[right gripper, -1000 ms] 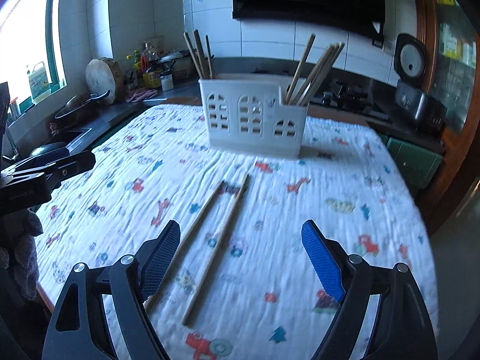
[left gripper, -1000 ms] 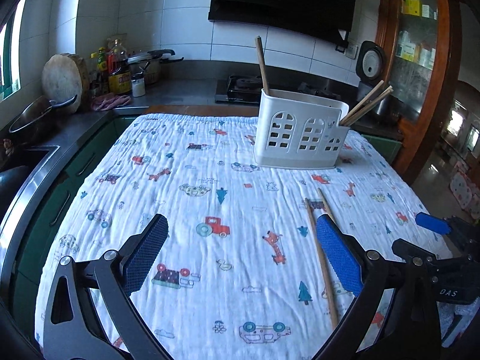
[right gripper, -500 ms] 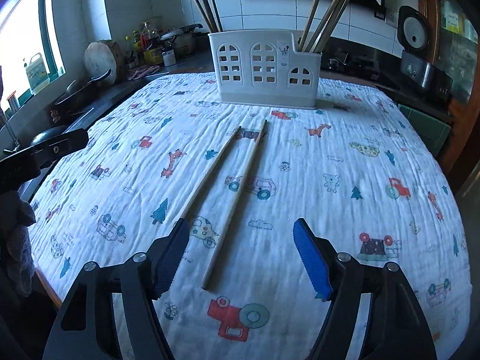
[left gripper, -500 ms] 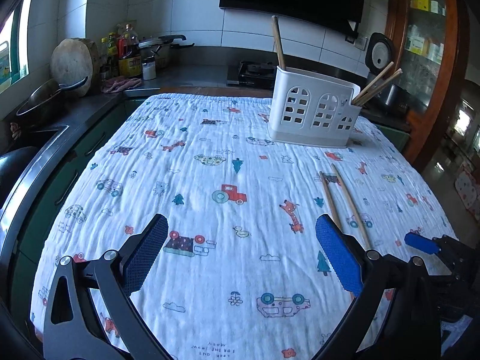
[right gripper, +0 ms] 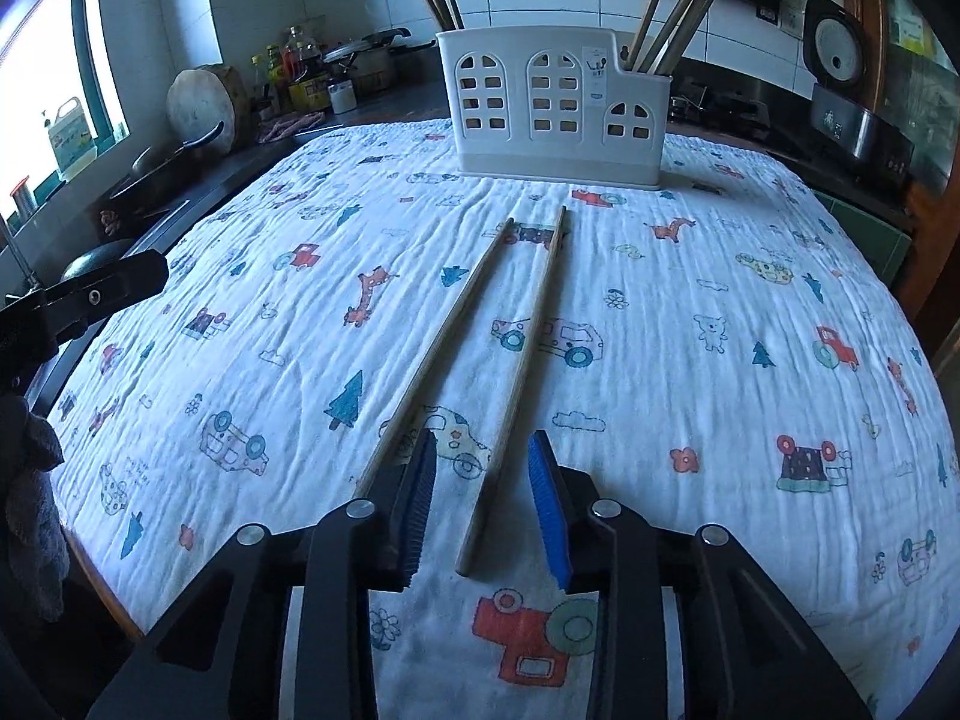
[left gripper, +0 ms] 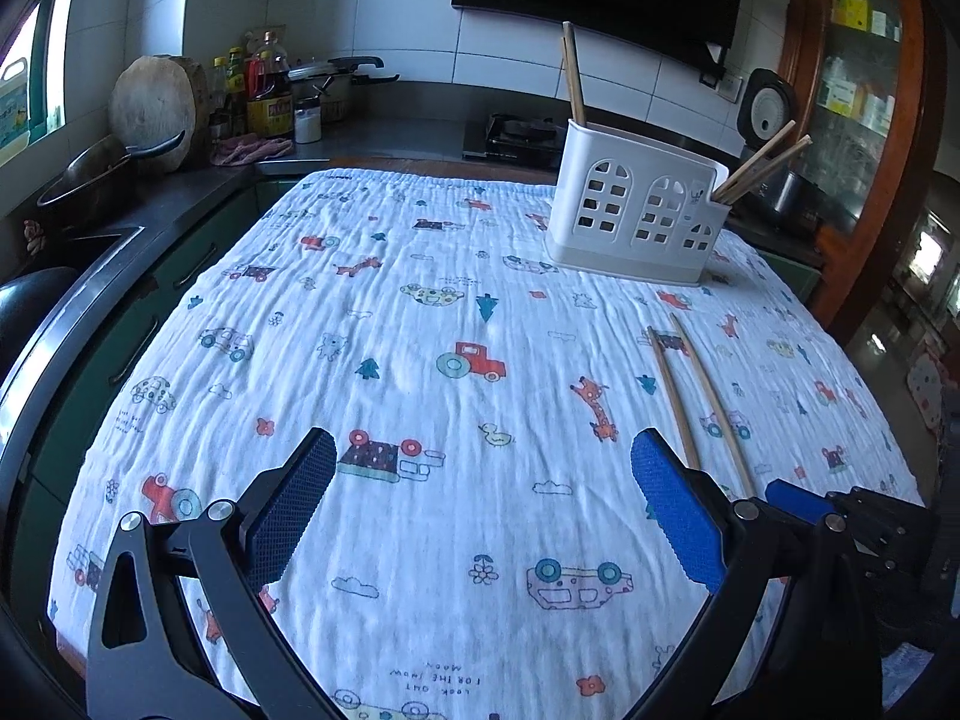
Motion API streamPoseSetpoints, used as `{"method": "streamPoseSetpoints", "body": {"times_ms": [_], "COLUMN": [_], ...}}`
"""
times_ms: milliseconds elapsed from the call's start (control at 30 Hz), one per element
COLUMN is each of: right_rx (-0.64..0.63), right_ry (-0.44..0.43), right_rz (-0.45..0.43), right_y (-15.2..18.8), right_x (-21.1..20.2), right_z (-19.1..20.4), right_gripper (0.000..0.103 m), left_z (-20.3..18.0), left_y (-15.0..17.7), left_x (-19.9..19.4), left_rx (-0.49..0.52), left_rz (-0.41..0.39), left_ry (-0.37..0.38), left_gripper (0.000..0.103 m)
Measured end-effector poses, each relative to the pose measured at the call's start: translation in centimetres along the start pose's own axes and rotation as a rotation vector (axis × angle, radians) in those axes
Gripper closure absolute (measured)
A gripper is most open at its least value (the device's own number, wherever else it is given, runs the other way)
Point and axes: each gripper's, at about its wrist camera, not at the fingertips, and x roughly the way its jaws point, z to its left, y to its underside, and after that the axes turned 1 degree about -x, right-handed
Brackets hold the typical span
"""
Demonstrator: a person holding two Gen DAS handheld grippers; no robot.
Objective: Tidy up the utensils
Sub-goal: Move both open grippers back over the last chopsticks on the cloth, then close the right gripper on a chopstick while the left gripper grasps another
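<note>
We see 2 chopsticks (right gripper: 474, 330) lying flat on the table (right gripper: 720, 312), long axes pointing toward the utensil holder (right gripper: 558, 102). Right gripper (right gripper: 486, 510) jaws are closing around one's near end, not yet touching; left gripper (left gripper: 480, 510) jaws spread.

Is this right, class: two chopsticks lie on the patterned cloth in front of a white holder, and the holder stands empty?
Not quite. The two chopsticks do lie on the cloth in front of the white holder, but the holder is not empty: the right wrist view shows chopsticks standing in both its ends.
</note>
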Motion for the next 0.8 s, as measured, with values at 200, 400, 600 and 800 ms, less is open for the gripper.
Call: {"method": "streamPoseSetpoints", "body": {"times_ms": [200, 400, 600, 800], "right_rx": [0.0, -0.009, -0.012, -0.019], "right_ry": [0.014, 0.042, 0.055, 0.067], "right_rz": [0.018, 0.021, 0.015, 0.006], "right_y": [0.1, 0.3, 0.3, 0.4], "right_x": [0.7, 1.0, 1.0, 0.8], "right_z": [0.3, 0.4, 0.3, 0.3], "right_gripper": [0.082, 0.086, 0.092, 0.094], "left_z": [0.4, -0.2, -1.6, -3.2], "left_y": [0.4, 1.1, 1.7, 2.6], "left_x": [0.0, 0.3, 0.5, 0.8], "left_rx": [-0.01, 0.006, 0.041, 0.075], "left_rz": [0.004, 0.024, 0.042, 0.07], "left_ry": [0.004, 0.023, 0.041, 0.059], "left_gripper": [0.005, 0.005, 0.005, 0.007]}}
